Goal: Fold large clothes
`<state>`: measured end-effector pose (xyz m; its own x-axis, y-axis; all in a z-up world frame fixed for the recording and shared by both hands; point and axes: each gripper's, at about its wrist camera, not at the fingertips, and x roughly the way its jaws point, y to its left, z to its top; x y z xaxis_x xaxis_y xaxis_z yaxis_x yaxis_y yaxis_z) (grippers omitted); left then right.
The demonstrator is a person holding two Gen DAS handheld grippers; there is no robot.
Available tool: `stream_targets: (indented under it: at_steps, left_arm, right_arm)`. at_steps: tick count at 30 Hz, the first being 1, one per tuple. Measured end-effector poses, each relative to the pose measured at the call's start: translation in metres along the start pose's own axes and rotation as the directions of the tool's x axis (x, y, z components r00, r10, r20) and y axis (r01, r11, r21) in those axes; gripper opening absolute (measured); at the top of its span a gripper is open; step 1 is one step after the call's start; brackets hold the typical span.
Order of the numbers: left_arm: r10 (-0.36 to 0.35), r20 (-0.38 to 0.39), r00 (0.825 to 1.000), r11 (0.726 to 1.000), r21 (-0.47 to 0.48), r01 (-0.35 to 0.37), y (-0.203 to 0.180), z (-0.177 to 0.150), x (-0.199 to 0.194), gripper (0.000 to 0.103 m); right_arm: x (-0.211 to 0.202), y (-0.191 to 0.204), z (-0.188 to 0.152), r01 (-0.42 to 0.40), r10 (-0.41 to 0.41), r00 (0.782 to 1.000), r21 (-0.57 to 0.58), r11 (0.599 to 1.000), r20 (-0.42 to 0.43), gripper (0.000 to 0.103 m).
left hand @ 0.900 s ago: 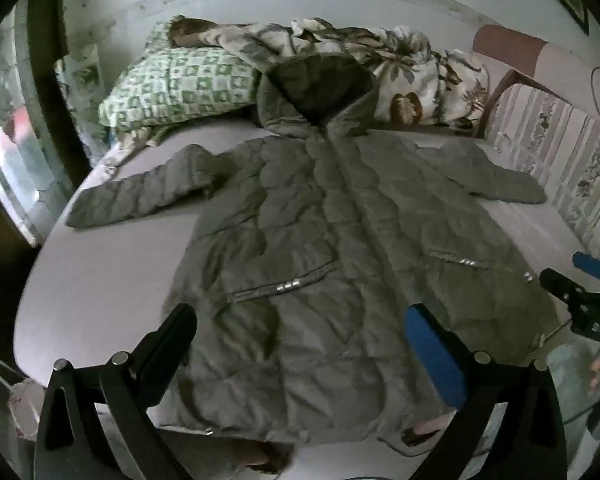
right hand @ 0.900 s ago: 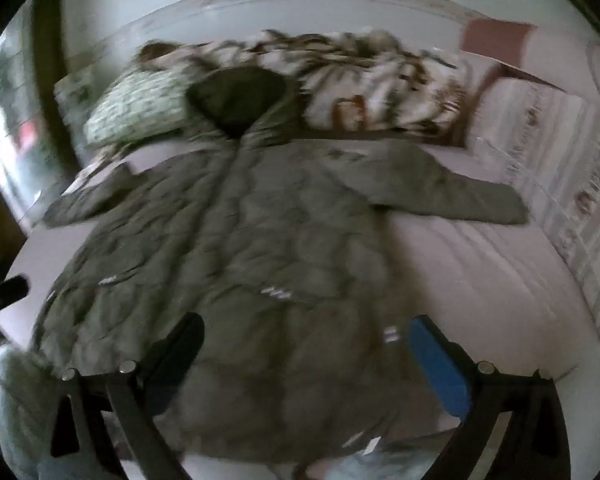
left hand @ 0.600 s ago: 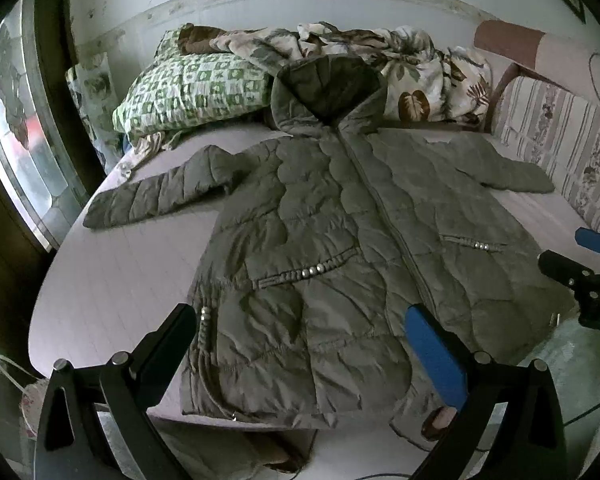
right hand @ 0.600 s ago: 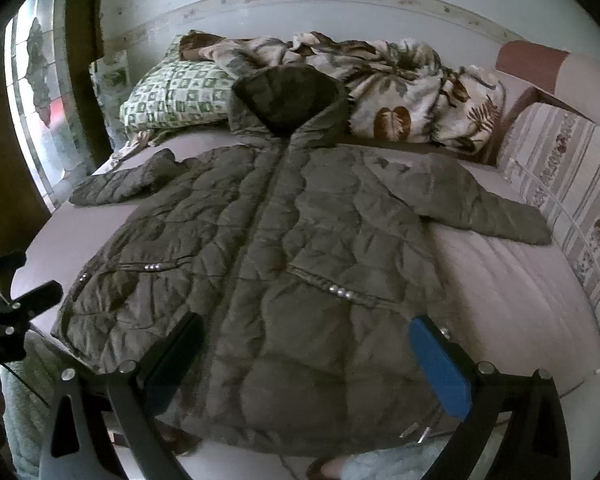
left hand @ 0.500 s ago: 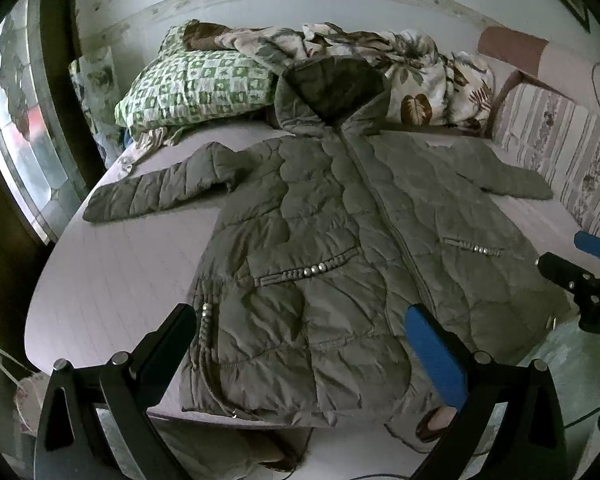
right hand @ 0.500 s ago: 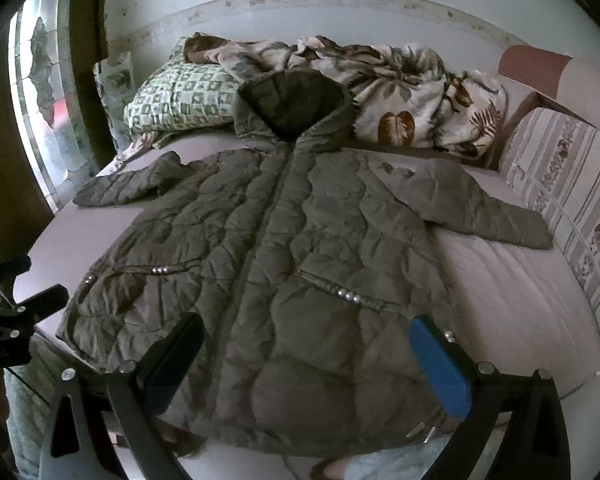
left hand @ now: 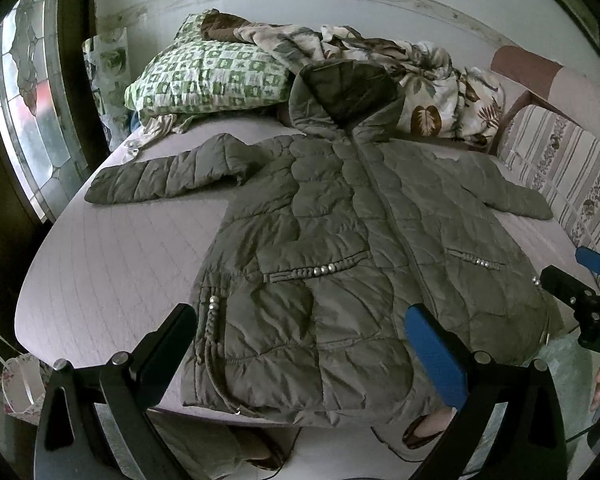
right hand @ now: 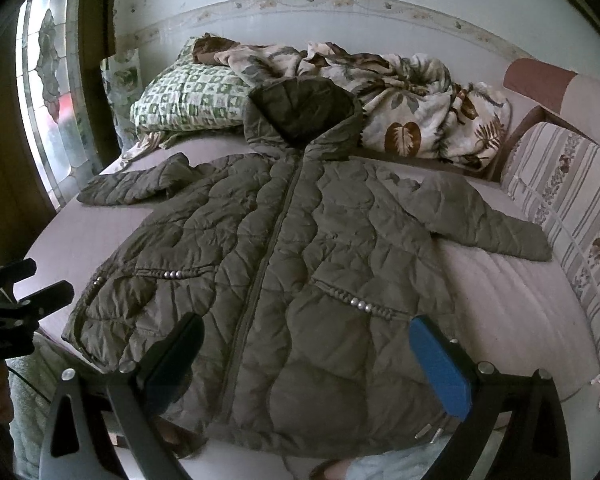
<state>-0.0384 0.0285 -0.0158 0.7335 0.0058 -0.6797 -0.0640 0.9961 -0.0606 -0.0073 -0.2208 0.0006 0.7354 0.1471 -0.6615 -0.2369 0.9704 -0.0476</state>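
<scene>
A large olive quilted hooded coat lies flat, front up, on a pale bed, sleeves spread out and hood toward the wall. It also shows in the right wrist view. My left gripper is open and empty, held above the coat's lower left hem. My right gripper is open and empty above the lower right hem. The right gripper shows at the right edge of the left wrist view; the left gripper shows at the left edge of the right wrist view.
A green checked pillow and a leaf-print blanket lie at the bed's head. A striped cushioned backrest runs along the right side. A stained-glass window is on the left. A small bin stands by the bed's near left corner.
Both views have pulled back and steadied; the coat now lies spread and sharp, with its hem at the bed's near edge. Both grippers stay open and empty.
</scene>
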Motion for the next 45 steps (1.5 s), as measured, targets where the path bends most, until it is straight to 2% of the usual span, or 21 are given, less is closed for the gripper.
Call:
stream_targets:
  at_steps: [9, 28, 45]
  left_arm:
    - [0.003, -0.036, 0.999, 1.0, -0.006, -0.003, 0.001, 0.005, 0.0, 0.103]
    - [-0.021, -0.046, 0.999, 0.999, -0.038, 0.019, 0.013, 0.016, 0.003, 0.103]
    - [0.028, -0.031, 0.999, 0.994, -0.103, -0.031, 0.056, 0.025, 0.015, 0.103]
  right_arm:
    - [-0.003, 0.002, 0.002, 0.004, -0.004, 1.0, -0.001, 1.0, 0.019, 0.103]
    - [0.001, 0.007, 0.011, 0.004, -0.004, 1.0, -0.016, 1.0, 0.008, 0.103]
    - [0.021, 0.026, 0.025, 0.0, -0.001, 1.0, -0.051, 0.999, -0.011, 0.103]
